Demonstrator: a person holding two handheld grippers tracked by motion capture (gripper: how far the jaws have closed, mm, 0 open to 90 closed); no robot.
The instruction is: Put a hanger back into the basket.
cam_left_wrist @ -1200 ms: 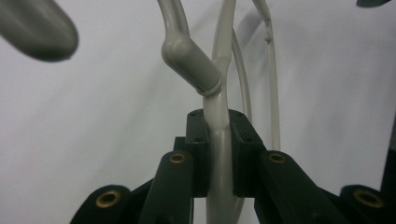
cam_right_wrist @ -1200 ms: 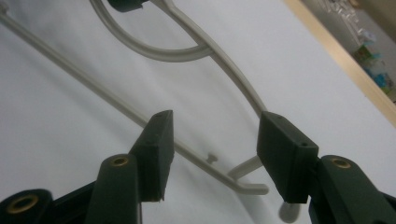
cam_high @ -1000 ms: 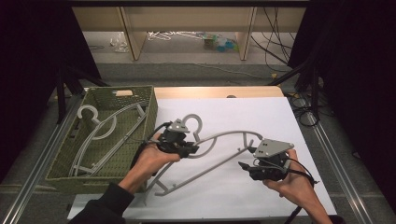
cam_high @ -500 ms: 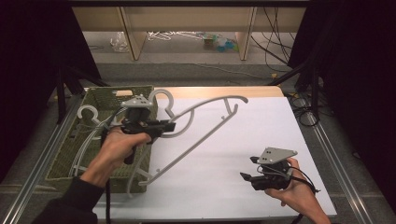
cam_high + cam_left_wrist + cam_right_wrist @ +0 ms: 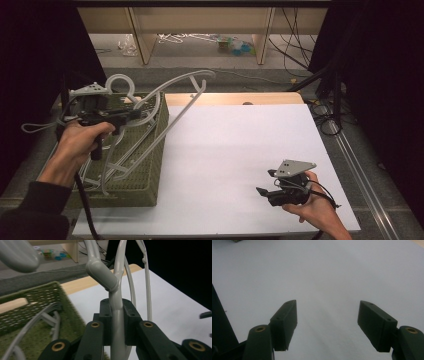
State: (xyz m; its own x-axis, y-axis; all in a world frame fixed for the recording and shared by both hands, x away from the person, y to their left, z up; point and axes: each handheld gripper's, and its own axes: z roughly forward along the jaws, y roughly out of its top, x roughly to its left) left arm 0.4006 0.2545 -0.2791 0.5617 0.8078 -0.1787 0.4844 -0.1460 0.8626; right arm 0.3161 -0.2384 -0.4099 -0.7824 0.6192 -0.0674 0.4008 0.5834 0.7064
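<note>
A grey plastic clothes hanger [image 5: 175,100] hangs in the air over the green basket [image 5: 150,165], tilted, its far arm reaching past the basket's right wall. My left gripper [image 5: 131,114] is shut on it near the hook; in the left gripper view the hanger's bar [image 5: 117,322] runs up between the jaws. Other grey hangers [image 5: 120,165] lie inside the basket. My right gripper [image 5: 265,182] rests low over the white table sheet [image 5: 235,150] at the front right, open, with nothing between its jaws [image 5: 327,325].
The basket stands at the table's left edge. A wooden strip [image 5: 235,98] borders the sheet at the back. Beyond it are shelf legs and clutter [image 5: 235,45] on the floor. Cables [image 5: 325,110] trail at the right.
My left gripper has carried the hanger further left and up, from the sheet's left part to above the basket. The right gripper has stayed put and open.
</note>
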